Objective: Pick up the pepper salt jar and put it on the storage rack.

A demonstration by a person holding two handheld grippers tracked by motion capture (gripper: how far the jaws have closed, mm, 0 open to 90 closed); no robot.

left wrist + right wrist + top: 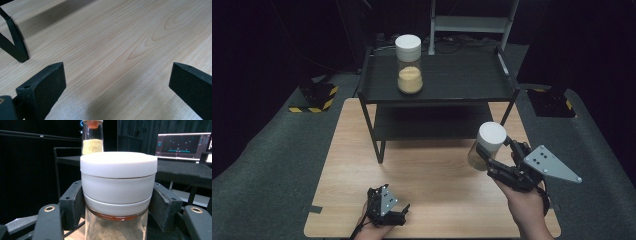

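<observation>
A clear jar with a white lid (487,145) and tan grains inside hangs above the wooden table (432,165) at the right, in front of the black shelf rack (437,80). My right gripper (492,159) is shut on it; in the right gripper view both black pads press the white lid (117,182) from the sides. A second jar of the same kind (409,64) stands upright on the rack's top shelf, at its left. My left gripper (398,210) rests low near the table's front edge, open, with bare wood between its jaws (117,82).
The rack has a lower shelf (432,122) under the top one, and its front left leg (15,42) stands on the table. Beyond the rack a lit monitor (182,145) sits on a dark surface. Dark grey floor surrounds the table.
</observation>
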